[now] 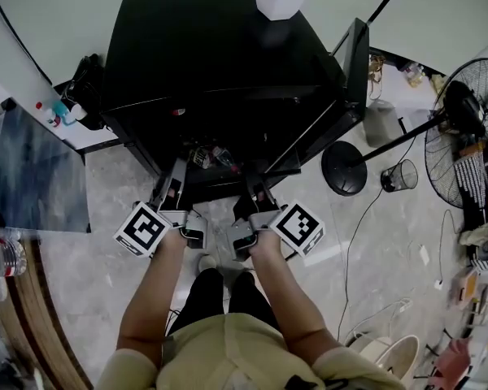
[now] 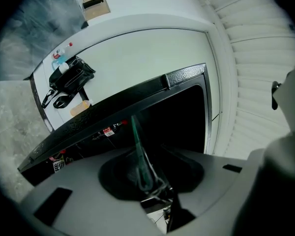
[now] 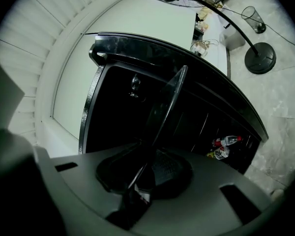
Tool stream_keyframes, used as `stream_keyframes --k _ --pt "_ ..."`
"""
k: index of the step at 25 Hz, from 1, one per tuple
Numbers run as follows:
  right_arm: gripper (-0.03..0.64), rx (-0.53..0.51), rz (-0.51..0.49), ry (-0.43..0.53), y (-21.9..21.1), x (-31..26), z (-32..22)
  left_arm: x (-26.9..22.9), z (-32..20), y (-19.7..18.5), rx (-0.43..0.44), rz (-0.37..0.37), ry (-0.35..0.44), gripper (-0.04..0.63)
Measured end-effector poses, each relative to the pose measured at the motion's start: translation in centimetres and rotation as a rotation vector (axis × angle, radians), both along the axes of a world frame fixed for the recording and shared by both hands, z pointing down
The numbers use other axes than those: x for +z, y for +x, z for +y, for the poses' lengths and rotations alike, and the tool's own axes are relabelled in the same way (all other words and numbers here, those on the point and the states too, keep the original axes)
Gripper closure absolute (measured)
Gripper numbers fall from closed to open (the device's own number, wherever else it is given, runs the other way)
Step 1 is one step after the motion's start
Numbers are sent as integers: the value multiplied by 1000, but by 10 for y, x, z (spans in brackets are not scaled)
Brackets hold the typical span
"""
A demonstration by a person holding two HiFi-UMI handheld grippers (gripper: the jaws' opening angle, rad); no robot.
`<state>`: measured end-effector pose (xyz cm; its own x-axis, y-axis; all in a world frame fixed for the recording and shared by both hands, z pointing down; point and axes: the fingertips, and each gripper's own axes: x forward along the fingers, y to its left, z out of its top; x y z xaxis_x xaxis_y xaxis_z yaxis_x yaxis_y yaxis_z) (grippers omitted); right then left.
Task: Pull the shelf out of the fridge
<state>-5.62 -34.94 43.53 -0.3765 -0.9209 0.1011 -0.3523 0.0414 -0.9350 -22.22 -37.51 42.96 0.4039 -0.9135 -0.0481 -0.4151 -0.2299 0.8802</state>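
Note:
A black mini fridge [image 1: 211, 47] stands open, its door [image 1: 354, 63] swung to the right. The glass shelf [image 1: 218, 188] juts from the low front opening. My left gripper [image 1: 177, 171] reaches its left part and my right gripper [image 1: 252, 188] its right part. In the left gripper view the greenish shelf edge [image 2: 136, 144] runs between the jaws of my left gripper [image 2: 150, 178], which stand a little apart from it. In the right gripper view the dark shelf edge [image 3: 167, 102] ends inside my right gripper [image 3: 145, 173], which is shut on it.
Bottles [image 1: 207, 157] lie low inside the fridge. A white plant pot [image 1: 278, 2] sits on top. A standing fan [image 1: 464, 112] with a round base [image 1: 344, 167] and a small bin [image 1: 400, 175] are on the floor to the right. A black bag [image 1: 85, 84] is at the left.

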Motion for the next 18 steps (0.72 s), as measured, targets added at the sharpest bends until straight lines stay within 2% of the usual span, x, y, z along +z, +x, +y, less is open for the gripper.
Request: stream_keyframes --k 3,11,18 --pt "551 -8 10 12 -3 0 6 1 4 -2 2 13 3 511" --pt "548 -1 41 43 0 -8 32 -3 29 1 7 75 -4 525" --pt "545 -51 53 59 10 -13 67 -9 71 12 -25 127 14 529"
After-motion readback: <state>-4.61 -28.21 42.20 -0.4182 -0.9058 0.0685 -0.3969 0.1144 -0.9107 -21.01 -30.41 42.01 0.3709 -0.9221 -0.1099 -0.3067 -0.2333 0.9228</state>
